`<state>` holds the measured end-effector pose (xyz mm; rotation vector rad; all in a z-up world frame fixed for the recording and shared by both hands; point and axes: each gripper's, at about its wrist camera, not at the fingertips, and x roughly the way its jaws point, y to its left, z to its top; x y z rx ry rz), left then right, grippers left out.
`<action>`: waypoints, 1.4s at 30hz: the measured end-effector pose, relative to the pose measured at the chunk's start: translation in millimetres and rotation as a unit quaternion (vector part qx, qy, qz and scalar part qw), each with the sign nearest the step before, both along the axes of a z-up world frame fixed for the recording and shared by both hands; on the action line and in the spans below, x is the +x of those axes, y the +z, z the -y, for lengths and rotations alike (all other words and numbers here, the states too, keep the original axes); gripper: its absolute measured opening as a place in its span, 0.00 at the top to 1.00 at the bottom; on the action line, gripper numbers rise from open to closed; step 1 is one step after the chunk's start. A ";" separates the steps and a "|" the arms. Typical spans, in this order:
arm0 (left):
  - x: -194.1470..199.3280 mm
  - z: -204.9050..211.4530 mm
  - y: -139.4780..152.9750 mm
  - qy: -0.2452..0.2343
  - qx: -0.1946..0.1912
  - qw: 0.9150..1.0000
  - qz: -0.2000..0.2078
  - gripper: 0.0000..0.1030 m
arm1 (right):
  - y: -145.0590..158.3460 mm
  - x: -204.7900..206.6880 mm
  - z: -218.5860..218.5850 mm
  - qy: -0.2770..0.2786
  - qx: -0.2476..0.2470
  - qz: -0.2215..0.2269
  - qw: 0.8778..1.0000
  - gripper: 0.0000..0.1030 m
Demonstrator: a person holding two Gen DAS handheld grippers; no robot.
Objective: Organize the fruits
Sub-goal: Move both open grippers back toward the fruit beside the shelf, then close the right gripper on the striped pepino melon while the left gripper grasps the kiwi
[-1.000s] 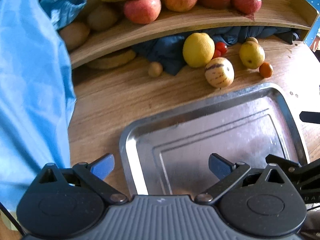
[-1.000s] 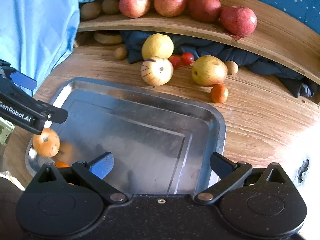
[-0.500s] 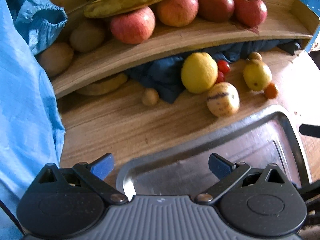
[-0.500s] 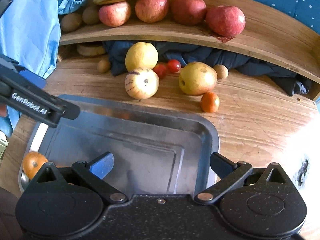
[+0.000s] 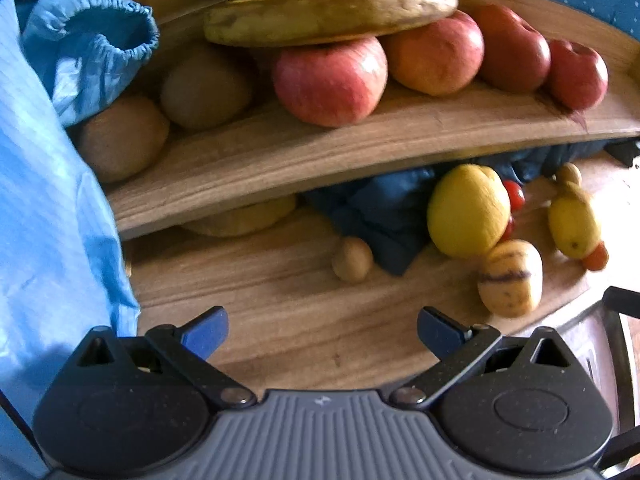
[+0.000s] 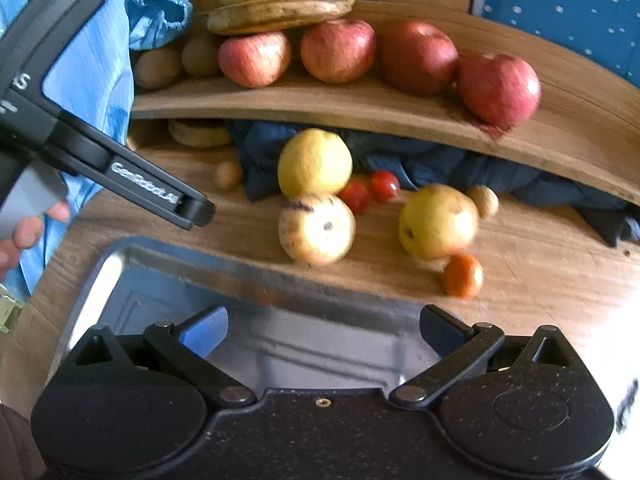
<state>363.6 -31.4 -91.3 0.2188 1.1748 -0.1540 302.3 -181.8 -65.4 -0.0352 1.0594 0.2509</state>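
My left gripper (image 5: 322, 330) is open and empty over the wooden table, short of a small brown fruit (image 5: 352, 259). My right gripper (image 6: 322, 330) is open and empty above the steel tray (image 6: 120, 276). Beyond the tray lie a striped pale melon (image 6: 316, 229), a yellow lemon (image 6: 315, 162), a yellow pear-like fruit (image 6: 438, 220), a small orange (image 6: 463, 275) and two cherry tomatoes (image 6: 384, 186). Red apples (image 6: 338, 50) and bananas (image 6: 280, 8) sit on the shelf. The left gripper's body (image 6: 120, 168) shows in the right wrist view.
A curved wooden shelf (image 5: 360, 152) overhangs the table's back. Brown kiwis (image 5: 120, 138) sit at its left end. A dark blue cloth (image 5: 376, 216) lies under it. A light blue sleeve and garment (image 5: 48, 200) fill the left side.
Both grippers have moved forward toward the shelf and fruits. The left one has left the tray and now faces the table and shelf. The orange fruit in the tray is out of view.
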 end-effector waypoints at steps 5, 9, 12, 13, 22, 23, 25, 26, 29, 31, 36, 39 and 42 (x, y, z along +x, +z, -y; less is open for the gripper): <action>15.5 -1.4 -7.9 -0.006 -0.017 1.000 -0.001 0.01 | -5.6 18.3 -6.7 -0.001 0.007 0.004 1.000 0.05; 25.6 -2.0 -10.2 -0.014 -0.031 0.999 0.003 0.01 | -9.6 30.5 -10.3 -0.007 0.009 0.008 1.000 0.09; 32.2 -5.1 -11.6 -0.020 -0.038 0.999 0.004 0.02 | -11.9 37.4 -10.7 -0.010 0.011 0.011 1.000 0.12; 33.9 -4.4 -11.9 -0.022 -0.041 0.999 0.003 0.04 | -12.6 39.0 -11.2 -0.012 0.012 0.011 1.000 0.13; 40.5 -12.6 -20.7 -0.032 -0.078 0.996 -0.005 0.19 | -24.3 53.1 -15.9 -0.017 0.006 0.002 1.000 0.23; 41.5 -15.0 -22.3 -0.032 -0.081 0.996 -0.006 0.20 | -25.7 54.5 -16.3 -0.017 0.002 0.000 1.000 0.25; 38.8 -12.3 -26.2 -0.032 -0.085 0.996 -0.007 0.23 | -28.4 57.3 -17.6 -0.015 -0.004 -0.002 1.000 0.27; 40.0 -12.6 -27.5 -0.032 -0.087 0.996 -0.008 0.26 | -29.6 58.8 -18.2 -0.014 -0.006 -0.003 1.000 0.27; 38.8 -16.0 -31.3 -0.030 -0.091 0.995 -0.010 0.32 | -31.8 62.0 -19.8 -0.013 -0.009 -0.004 1.000 0.30; 30.7 -18.4 -28.6 -0.028 -0.093 0.995 -0.010 0.33 | -32.7 62.8 -20.7 -0.012 -0.011 -0.005 1.000 0.31; 26.5 -19.1 -22.4 -0.021 -0.101 0.995 -0.010 0.38 | -35.9 62.9 -23.3 -0.014 -0.018 -0.008 1.000 0.34; 26.8 -22.5 -18.9 -0.020 -0.106 0.994 -0.009 0.44 | -37.9 64.0 -24.5 -0.016 -0.022 -0.010 1.000 0.36; 26.8 -24.7 -15.8 -0.018 -0.111 0.994 -0.006 0.49 | -39.5 65.2 -27.2 -0.017 -0.023 -0.012 1.000 0.39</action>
